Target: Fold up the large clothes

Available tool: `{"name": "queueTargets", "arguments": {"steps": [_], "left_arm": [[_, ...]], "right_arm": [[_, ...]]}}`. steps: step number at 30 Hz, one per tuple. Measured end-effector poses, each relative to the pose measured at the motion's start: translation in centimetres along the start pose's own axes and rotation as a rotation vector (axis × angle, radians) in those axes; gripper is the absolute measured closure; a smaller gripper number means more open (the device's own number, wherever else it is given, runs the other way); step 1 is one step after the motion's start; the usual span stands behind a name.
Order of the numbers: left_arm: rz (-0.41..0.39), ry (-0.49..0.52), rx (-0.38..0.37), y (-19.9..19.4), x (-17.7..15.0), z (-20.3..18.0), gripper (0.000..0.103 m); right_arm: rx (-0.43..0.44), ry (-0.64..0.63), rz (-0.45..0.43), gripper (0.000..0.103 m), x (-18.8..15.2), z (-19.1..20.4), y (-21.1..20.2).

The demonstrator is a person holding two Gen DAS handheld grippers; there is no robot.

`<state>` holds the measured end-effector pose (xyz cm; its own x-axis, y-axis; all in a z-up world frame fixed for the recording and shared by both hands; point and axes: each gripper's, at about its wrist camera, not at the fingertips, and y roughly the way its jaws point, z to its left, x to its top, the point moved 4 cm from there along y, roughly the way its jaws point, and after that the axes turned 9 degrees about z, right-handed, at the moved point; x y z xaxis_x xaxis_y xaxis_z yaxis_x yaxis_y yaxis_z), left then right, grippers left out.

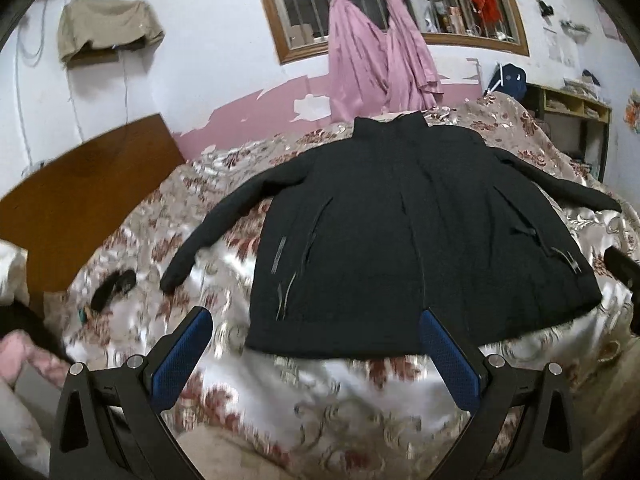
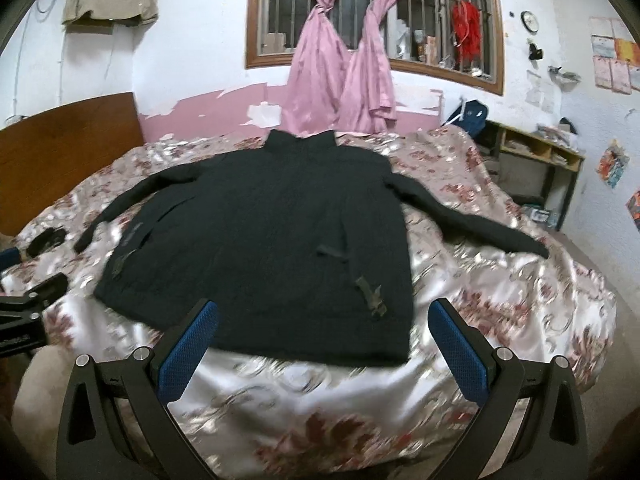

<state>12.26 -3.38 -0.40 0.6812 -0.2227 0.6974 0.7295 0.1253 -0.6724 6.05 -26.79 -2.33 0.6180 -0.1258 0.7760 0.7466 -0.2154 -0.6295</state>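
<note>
A large black jacket (image 1: pixel 400 232) lies flat on the bed, front up, collar at the far side, both sleeves spread out to the sides. It also shows in the right wrist view (image 2: pixel 272 240). My left gripper (image 1: pixel 316 328) is open and empty, above the bedspread just short of the jacket's near hem. My right gripper (image 2: pixel 322 320) is open and empty, over the hem's right part. The left sleeve cuff (image 1: pixel 172 278) lies to the left; the right sleeve cuff (image 2: pixel 536 246) reaches to the right.
The bed has a shiny floral bedspread (image 1: pixel 320 396) and a brown wooden headboard (image 1: pixel 80 204) at the left. A dark object (image 1: pixel 114 288) lies on the bed near the left cuff. Pink curtains (image 2: pixel 340 80) hang at the window. A shelf unit (image 2: pixel 536 152) stands at the far right.
</note>
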Motion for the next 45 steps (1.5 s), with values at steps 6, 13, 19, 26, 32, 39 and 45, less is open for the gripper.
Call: {"name": "queueTargets", "arguments": {"steps": [6,13,19,26,32,39,45], "left_arm": [[0.013,0.111,0.003,4.3,4.5,-4.7,0.0],[0.034,0.201,-0.068,9.4,9.5,-10.6,0.0],[0.042,0.208,-0.194,14.7,15.7,-15.4,0.0],[0.096,0.15,-0.332,21.1,21.9,-20.8,0.0],[0.135,0.126,-0.374,25.9,26.3,-26.0,0.0],[0.125,0.177,-0.37,28.2,29.7,-31.1,0.0],[0.15,0.242,-0.32,30.9,29.6,-34.3,0.0]], "right_arm": [[-0.012,0.057,0.048,0.001,2.7,-4.7,5.2],[-0.086,0.169,0.14,0.001,4.7,-12.0,12.2],[-0.136,0.311,0.156,0.001,6.7,-18.7,17.8],[-0.251,0.449,0.156,0.001,8.5,-25.6,24.0],[-0.415,0.418,0.176,0.001,11.1,-29.0,28.5],[-0.454,0.451,0.211,0.001,11.7,-32.2,31.8],[-0.473,0.47,0.248,0.001,10.7,-33.7,33.1]]}}
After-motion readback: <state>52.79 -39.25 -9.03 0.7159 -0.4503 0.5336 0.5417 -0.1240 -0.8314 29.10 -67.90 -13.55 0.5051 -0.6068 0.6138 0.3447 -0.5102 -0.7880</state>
